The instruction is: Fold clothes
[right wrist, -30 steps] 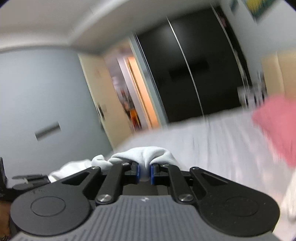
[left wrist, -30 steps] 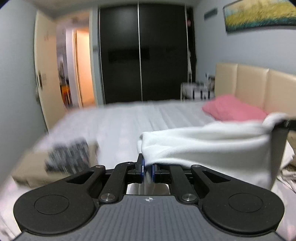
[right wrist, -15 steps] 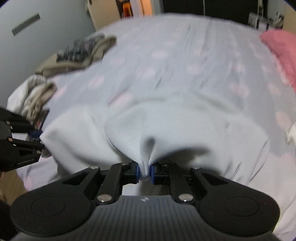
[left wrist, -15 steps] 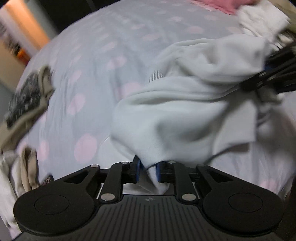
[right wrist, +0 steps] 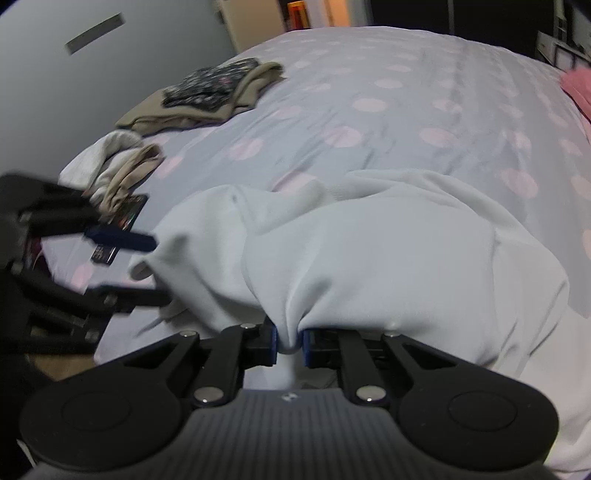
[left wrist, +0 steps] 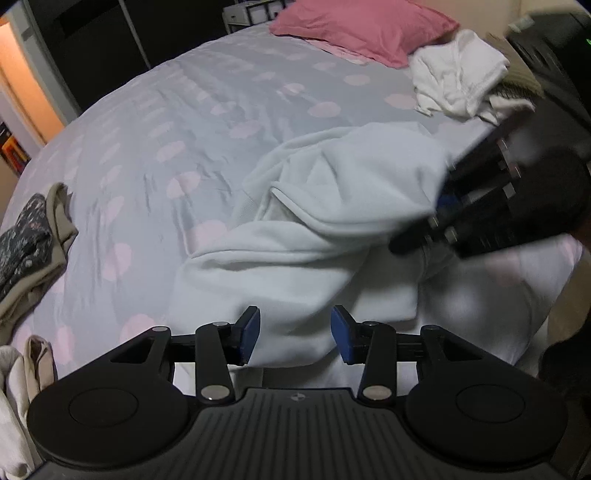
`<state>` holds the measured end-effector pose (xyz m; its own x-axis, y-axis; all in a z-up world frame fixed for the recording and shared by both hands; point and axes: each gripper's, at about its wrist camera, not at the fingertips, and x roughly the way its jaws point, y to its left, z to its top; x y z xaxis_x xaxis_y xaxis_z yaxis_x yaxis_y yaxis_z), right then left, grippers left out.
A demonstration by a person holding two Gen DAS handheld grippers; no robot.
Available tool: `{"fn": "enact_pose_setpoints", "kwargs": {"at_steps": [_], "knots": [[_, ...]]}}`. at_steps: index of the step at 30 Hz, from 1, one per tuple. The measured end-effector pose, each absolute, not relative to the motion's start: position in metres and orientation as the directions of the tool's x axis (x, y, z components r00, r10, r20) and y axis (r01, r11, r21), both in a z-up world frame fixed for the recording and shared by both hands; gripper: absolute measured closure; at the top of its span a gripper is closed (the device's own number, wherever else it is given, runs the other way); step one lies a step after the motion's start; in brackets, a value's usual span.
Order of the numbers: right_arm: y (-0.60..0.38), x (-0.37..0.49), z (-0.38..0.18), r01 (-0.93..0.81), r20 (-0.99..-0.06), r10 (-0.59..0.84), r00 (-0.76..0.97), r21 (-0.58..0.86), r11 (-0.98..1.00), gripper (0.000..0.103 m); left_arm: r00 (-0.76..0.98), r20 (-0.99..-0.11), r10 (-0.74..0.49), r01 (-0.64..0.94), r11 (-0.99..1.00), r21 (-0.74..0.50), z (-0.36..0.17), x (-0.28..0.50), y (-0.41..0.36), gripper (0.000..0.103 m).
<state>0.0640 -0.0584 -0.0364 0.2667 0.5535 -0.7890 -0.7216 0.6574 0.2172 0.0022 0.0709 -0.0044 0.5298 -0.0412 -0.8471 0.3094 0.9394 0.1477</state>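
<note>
White garment (left wrist: 332, 229): now dropped in a heap on bed (left wrist: 184, 110), below pink pillow (left wrist: 362, 26). Left gripper (left wrist: 294, 334): just released, jaws wide. Right gripper (right wrist: 289, 341): still pinching cloth. Folding not yet begun.

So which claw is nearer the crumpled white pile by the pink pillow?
Right. In the left wrist view the right claw sits just below the white pile, shut on the white garment. The left claw hangs open at the near edge of the bed, farther off.
</note>
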Motion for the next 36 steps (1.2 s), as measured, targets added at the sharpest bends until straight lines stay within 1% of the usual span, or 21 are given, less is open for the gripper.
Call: {"fn": "enact_pose_setpoints", "kwargs": {"at_steps": [4, 8, 9, 11, 13, 17, 20, 22, 24, 29, 35, 36], "knots": [[-0.048, 0.044, -0.039, -0.775, -0.796, 0.556, 0.237, 0.190, 0.602, 0.090, 0.518, -0.849, -0.106, 0.219, 0.976, 0.012, 0.001, 0.008, 0.091, 0.063], [-0.040, 0.018, -0.041, -0.837, -0.782, 0.590, 0.202, 0.175, 0.518, 0.090, 0.508, -0.843, -0.175, 0.116, 0.984, -0.134, 0.004, 0.014, 0.113, 0.063], [-0.038, 0.011, -0.042, -0.852, -0.779, 0.597, 0.193, 0.169, 0.495, 0.090, 0.506, -0.842, -0.185, 0.106, 0.983, -0.152, 0.003, 0.015, 0.116, 0.063], [-0.035, -0.002, -0.044, -0.879, -0.775, 0.608, 0.173, 0.158, 0.451, 0.090, 0.488, -0.851, -0.192, 0.104, 0.981, -0.161, 0.000, 0.016, 0.118, 0.061], [-0.030, -0.012, -0.048, -0.898, -0.779, 0.606, 0.160, 0.141, 0.417, 0.090, 0.454, -0.866, -0.209, 0.117, 0.978, -0.175, -0.007, 0.017, 0.117, 0.054], [-0.021, -0.027, -0.052, -0.924, -0.786, 0.601, 0.145, 0.109, 0.366, 0.090, 0.368, -0.895, -0.252, 0.124, 0.967, -0.221, -0.027, 0.019, 0.112, 0.053], [-0.021, -0.030, -0.049, -0.931, -0.785, 0.602, 0.145, 0.098, 0.352, 0.090, 0.373, -0.901, -0.221, 0.131, 0.974, -0.184, -0.032, 0.018, 0.106, 0.053], [-0.022, -0.030, -0.046, -0.933, -0.782, 0.606, 0.144, 0.097, 0.346, 0.090, 0.387, -0.900, -0.202, 0.135, 0.978, -0.161, -0.033, 0.017, 0.103, 0.048], [-0.022, -0.031, -0.044, -0.934, -0.777, 0.613, 0.144, 0.098, 0.343, 0.090, 0.400, -0.894, -0.203, 0.133, 0.978, -0.162, -0.032, 0.017, 0.102, 0.048], [-0.021, -0.038, -0.037, -0.944, -0.757, 0.640, 0.136, 0.097, 0.316, 0.090, 0.374, -0.890, -0.260, 0.106, 0.966, -0.238, -0.034, 0.020, 0.107, 0.048], [-0.018, -0.051, -0.031, -0.968, -0.722, 0.689, 0.061, 0.126, 0.217, 0.089, 0.365, -0.898, -0.246, 0.117, 0.969, -0.218, -0.033, 0.020, 0.104, 0.049], [-0.017, -0.054, -0.030, -0.971, -0.714, 0.699, 0.048, 0.132, 0.201, 0.089, 0.349, -0.902, -0.252, 0.120, 0.967, -0.224, -0.035, 0.020, 0.103, 0.052]]}}
